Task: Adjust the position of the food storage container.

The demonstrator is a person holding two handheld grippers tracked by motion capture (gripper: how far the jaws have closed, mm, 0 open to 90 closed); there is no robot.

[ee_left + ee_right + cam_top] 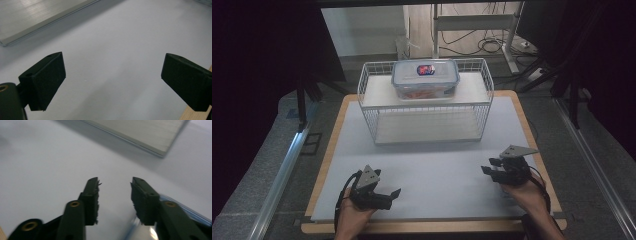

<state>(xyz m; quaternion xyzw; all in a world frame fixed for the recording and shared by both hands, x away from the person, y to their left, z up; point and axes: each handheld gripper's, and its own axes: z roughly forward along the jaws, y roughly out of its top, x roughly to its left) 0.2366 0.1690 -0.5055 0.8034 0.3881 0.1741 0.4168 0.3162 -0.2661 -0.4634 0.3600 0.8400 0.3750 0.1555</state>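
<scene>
Near the front edge of the grey-topped counter (437, 170), the left tongs (393, 194) hover spread wide with nothing between them. The right tongs (488, 166) stand partly apart, also pinching nothing. Farther back, well apart from both, the clear plastic lidded food box (425, 78) sits on the upper shelf of a white wire rack (427, 102).

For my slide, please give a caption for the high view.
Two open grippers wait before a lidded plastic container on a wire rack.
</scene>
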